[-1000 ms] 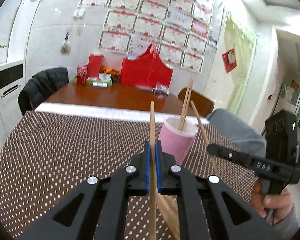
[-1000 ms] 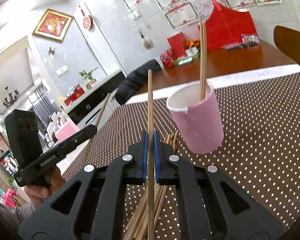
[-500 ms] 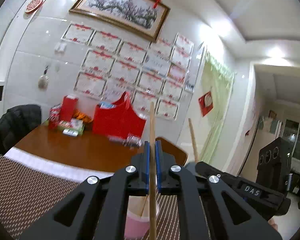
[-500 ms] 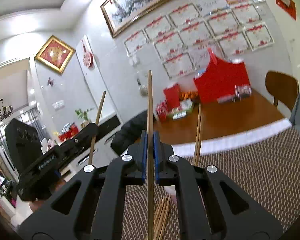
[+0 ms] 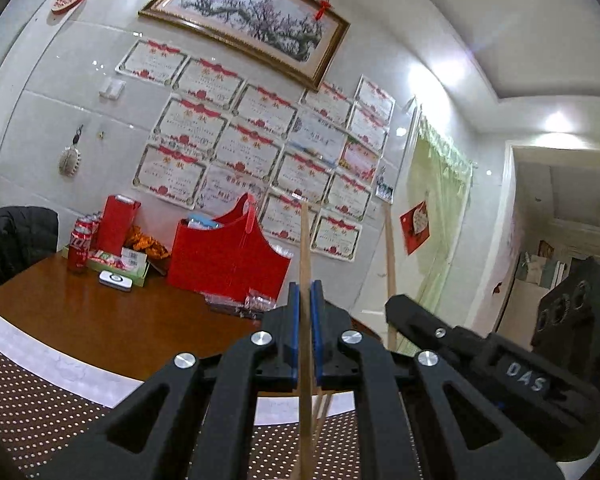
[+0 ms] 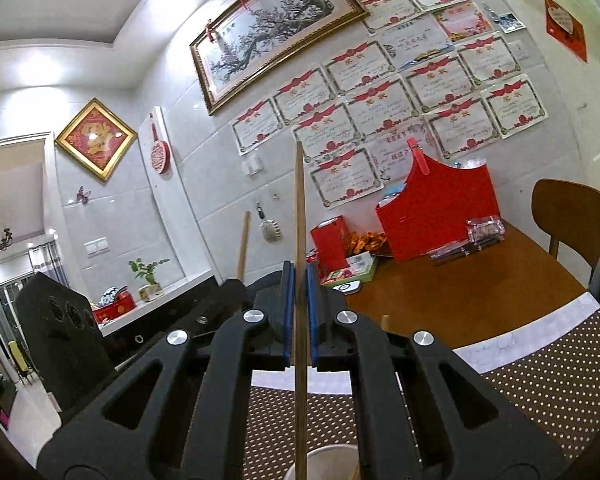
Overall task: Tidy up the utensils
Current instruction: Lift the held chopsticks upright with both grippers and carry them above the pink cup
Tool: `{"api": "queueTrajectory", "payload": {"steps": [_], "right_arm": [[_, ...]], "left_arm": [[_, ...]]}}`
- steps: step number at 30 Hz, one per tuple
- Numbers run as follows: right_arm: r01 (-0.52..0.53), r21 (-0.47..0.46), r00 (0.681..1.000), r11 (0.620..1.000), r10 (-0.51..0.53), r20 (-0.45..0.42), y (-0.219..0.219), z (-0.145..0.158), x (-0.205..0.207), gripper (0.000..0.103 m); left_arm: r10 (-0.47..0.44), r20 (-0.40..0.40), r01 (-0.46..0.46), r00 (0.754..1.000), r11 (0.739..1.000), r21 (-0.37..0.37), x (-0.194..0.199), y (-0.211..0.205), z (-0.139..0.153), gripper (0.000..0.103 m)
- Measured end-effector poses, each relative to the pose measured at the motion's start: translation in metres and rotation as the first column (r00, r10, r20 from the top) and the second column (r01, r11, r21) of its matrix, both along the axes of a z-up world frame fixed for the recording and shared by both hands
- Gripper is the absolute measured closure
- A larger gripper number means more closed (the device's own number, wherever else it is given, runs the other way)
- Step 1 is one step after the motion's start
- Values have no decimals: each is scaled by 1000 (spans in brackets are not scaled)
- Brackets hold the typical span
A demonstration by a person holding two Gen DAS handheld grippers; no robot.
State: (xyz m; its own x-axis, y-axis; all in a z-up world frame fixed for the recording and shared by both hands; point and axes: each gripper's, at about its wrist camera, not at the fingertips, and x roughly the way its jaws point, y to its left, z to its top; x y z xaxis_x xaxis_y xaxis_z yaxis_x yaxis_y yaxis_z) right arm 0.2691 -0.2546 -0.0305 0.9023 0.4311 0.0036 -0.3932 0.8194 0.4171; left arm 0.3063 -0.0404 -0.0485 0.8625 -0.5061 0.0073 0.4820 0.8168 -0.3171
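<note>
Left gripper (image 5: 305, 304): blue pads clamped on a chopstick (image 5: 305, 256) that stands upright, top end above the pads, lower part running down between the arms to the frame's bottom edge. Right gripper (image 6: 298, 288): pads likewise clamped on a darker stick (image 6: 299, 208), upright, lower end dropping toward a cup (image 6: 332, 460) whose white rim shows directly below the gripper. Both grippers point level, side by side; in the left view the right unit sits just to the right w/ its stick upright. More stick tips show just behind the arms, e.g. one tip (image 6: 385, 320) right of the pads. Below both: dotted cloth (image 6: 540, 392). Beyond: wood table (image 5: 100, 320) w/ red bag (image 5: 228, 260) and cans (image 5: 80, 244), then wall w/ certificates (image 5: 204, 136).
</note>
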Motion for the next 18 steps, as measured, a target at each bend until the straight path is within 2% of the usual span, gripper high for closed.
{"api": "queueTrajectory", "payload": {"steps": [7,18], "right_arm": [[20,-17,999,1000,-20,-24,-5,-13,18,97],[28,-11,997,1000,-28,-69,-2,-35,34,97]], "left_arm": [[5,-19,-5,1000,1000,12,24,-11,-14,97],[17,-52,-15,999,998,54,31,-18,-28,97]]}}
